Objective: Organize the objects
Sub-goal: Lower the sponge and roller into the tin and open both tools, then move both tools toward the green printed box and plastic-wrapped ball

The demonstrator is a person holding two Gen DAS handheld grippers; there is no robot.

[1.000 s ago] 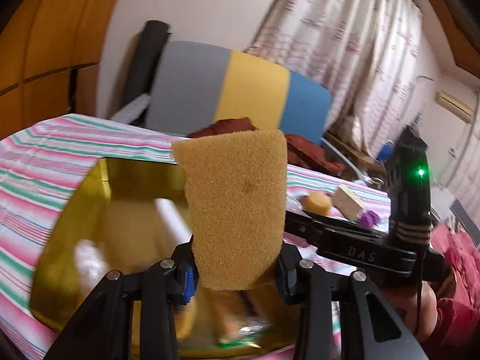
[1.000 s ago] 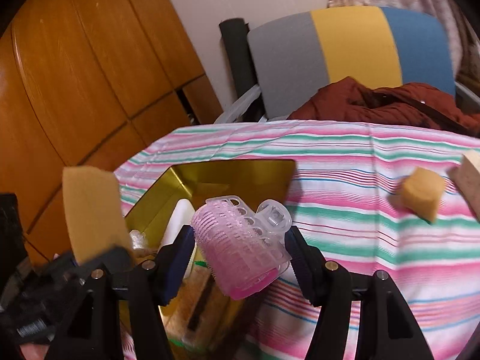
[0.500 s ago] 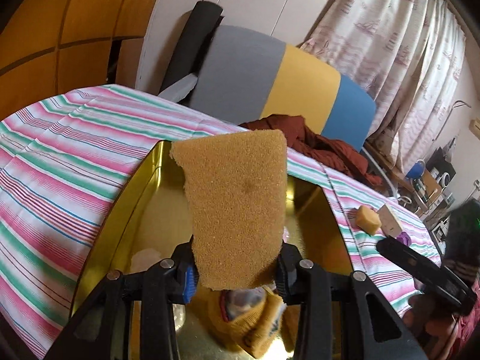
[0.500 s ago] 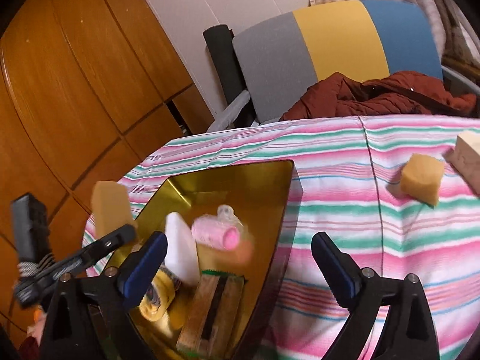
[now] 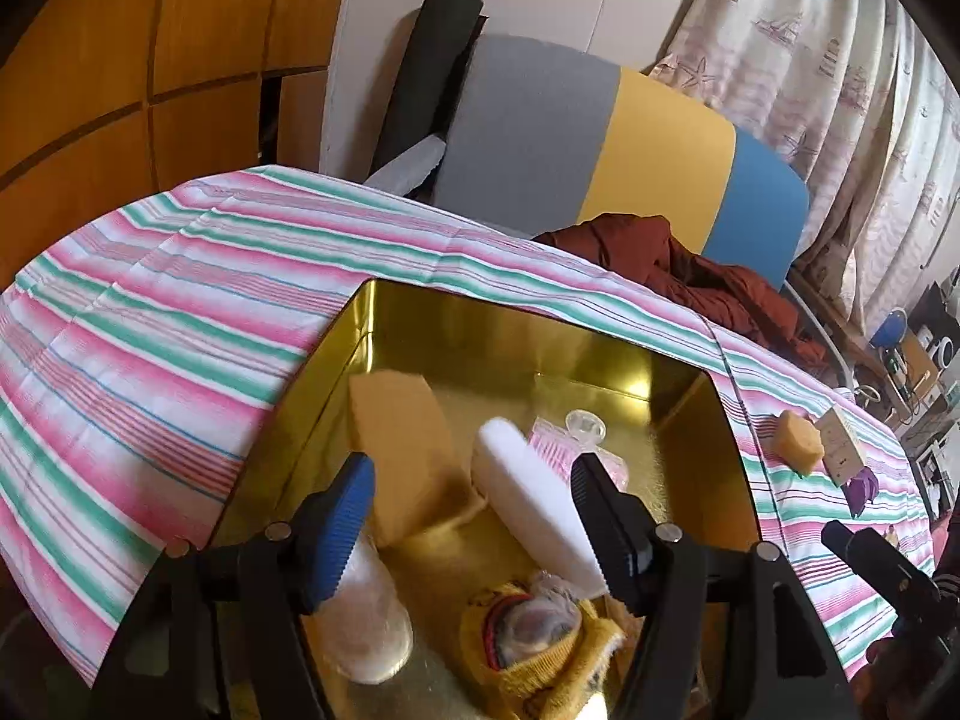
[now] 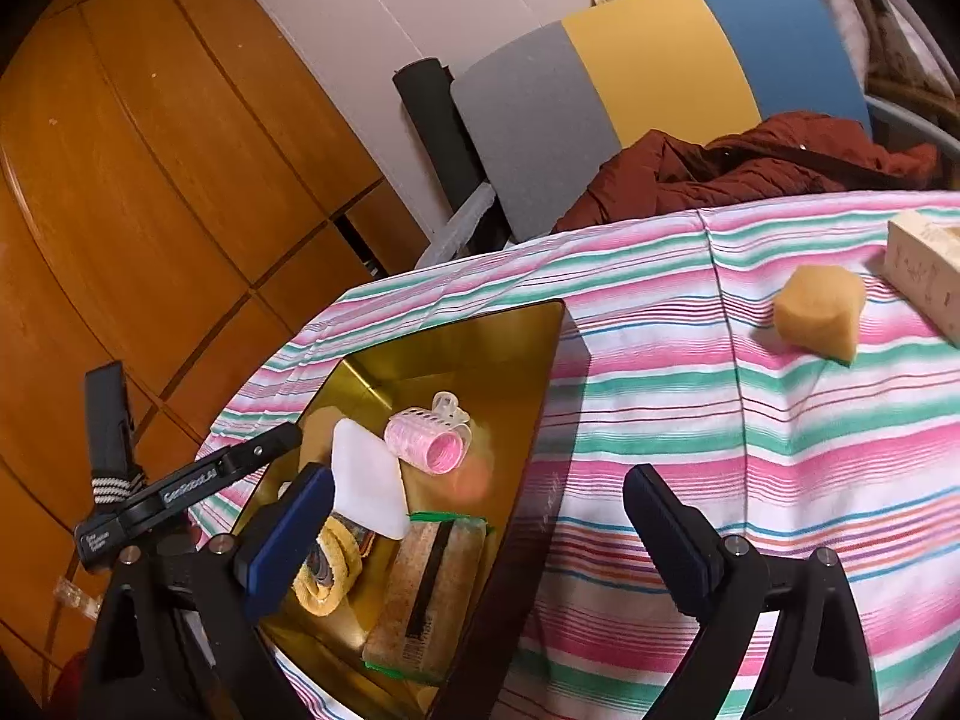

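A gold tin box point(image 5: 516, 354) point(image 6: 540, 372) sits on the striped tablecloth. In it lie a tan sponge point(image 5: 402, 438), a white foam pad point(image 5: 534, 498) point(image 6: 366, 486), a pink hair roller point(image 6: 429, 444) point(image 5: 570, 450), a yellow knit item point(image 5: 540, 642) point(image 6: 327, 570) and a packaged scrub sponge point(image 6: 432, 588). My left gripper point(image 5: 474, 516) is open and empty above the box. My right gripper point(image 6: 474, 540) is open and empty over the box's right edge.
On the cloth to the right lie a small orange sponge point(image 6: 819, 312) point(image 5: 795, 441), a cream box point(image 6: 924, 264) point(image 5: 840, 453) and a purple item point(image 5: 864, 489). A striped chair point(image 5: 600, 144) with a red-brown garment point(image 6: 750, 168) stands behind the table. Wooden panels point(image 6: 150, 180) are at left.
My left gripper opened and the tan sponge dropped into the gold box. My right gripper opened earlier, and the pink roller now lies in the box.
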